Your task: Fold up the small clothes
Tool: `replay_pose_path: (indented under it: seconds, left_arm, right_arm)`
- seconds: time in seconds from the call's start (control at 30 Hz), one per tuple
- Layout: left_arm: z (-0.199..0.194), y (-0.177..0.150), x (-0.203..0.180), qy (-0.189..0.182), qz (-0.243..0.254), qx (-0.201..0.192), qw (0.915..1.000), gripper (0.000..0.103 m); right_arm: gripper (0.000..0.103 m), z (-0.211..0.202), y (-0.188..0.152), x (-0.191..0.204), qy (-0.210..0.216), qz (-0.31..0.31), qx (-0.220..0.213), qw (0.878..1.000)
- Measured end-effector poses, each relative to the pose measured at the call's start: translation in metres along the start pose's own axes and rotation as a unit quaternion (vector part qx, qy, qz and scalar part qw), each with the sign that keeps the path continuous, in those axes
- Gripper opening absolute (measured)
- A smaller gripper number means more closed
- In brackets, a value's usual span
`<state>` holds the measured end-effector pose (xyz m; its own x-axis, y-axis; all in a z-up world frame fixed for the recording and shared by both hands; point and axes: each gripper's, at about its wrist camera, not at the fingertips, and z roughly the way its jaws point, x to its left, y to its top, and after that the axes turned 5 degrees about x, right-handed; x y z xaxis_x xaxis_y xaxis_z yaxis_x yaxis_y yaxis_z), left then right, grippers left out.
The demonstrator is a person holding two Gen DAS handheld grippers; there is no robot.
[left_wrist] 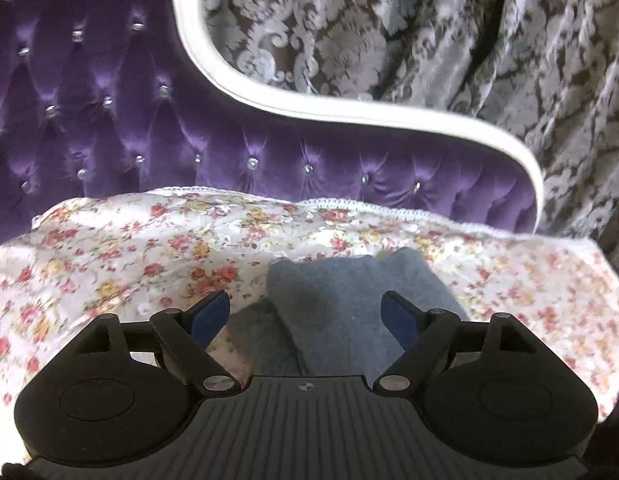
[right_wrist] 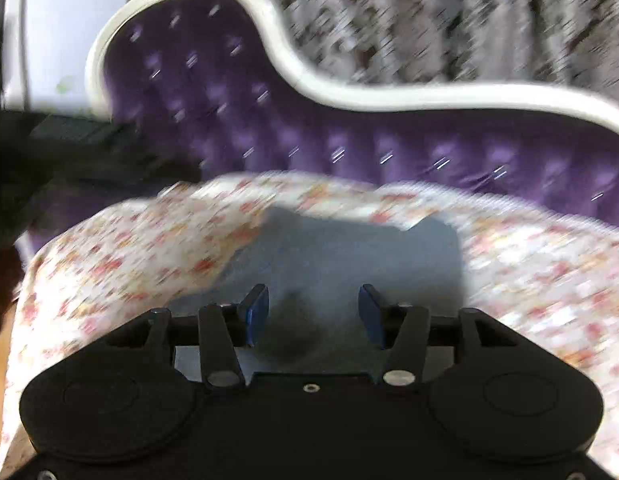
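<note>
A: Where was the garment?

B: The blue-grey garment (left_wrist: 341, 300) lay on the floral cover (left_wrist: 129, 248), low and centre in the left wrist view, partly doubled over with a lighter grey part at its lower left. In the right wrist view the same garment (right_wrist: 349, 248) sat mid-frame, though that picture was smeared by blur.

A: And the tongs?

B: The left gripper (left_wrist: 306, 316) was spread wide, its blue pads either side of the cloth and gripping nothing. The right gripper (right_wrist: 313, 312) was likewise released, its jaws apart above the fabric.

A: Behind them?

B: A purple tufted sofa back (left_wrist: 109, 112) with a white trim (left_wrist: 237, 80) filled the upper left, and a patterned curtain (left_wrist: 469, 40) the upper right.
</note>
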<state>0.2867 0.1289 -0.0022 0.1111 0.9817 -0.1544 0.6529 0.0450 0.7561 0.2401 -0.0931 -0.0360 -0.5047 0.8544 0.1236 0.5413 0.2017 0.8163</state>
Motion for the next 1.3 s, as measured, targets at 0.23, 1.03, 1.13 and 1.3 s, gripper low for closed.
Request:
replay_pose_path:
  seconds: [0.23, 1.03, 1.13, 1.3]
  left_arm:
    - [0.058, -0.006, 0.000, 0.018, 0.019, 0.055, 0.9981, 0.082]
    - [0.097, -0.033, 0.033, 0.048, -0.024, 0.085, 0.9949, 0.103]
    - [0.097, -0.033, 0.038, 0.044, -0.029, 0.083, 0.9952, 0.103]
    - [0.091, -0.031, 0.053, 0.045, -0.056, 0.089, 0.9934, 0.103]
  right_arm:
    - [0.064, 0.050, -0.022, 0.036, 0.096, -0.004, 0.060, 0.994]
    - [0.066, 0.053, -0.036, 0.035, 0.108, -0.003, 0.036, 0.993]
    - [0.071, 0.052, -0.038, 0.047, 0.097, -0.037, 0.038, 0.994]
    - [0.074, 0.045, -0.041, 0.064, 0.096, -0.093, 0.034, 0.990]
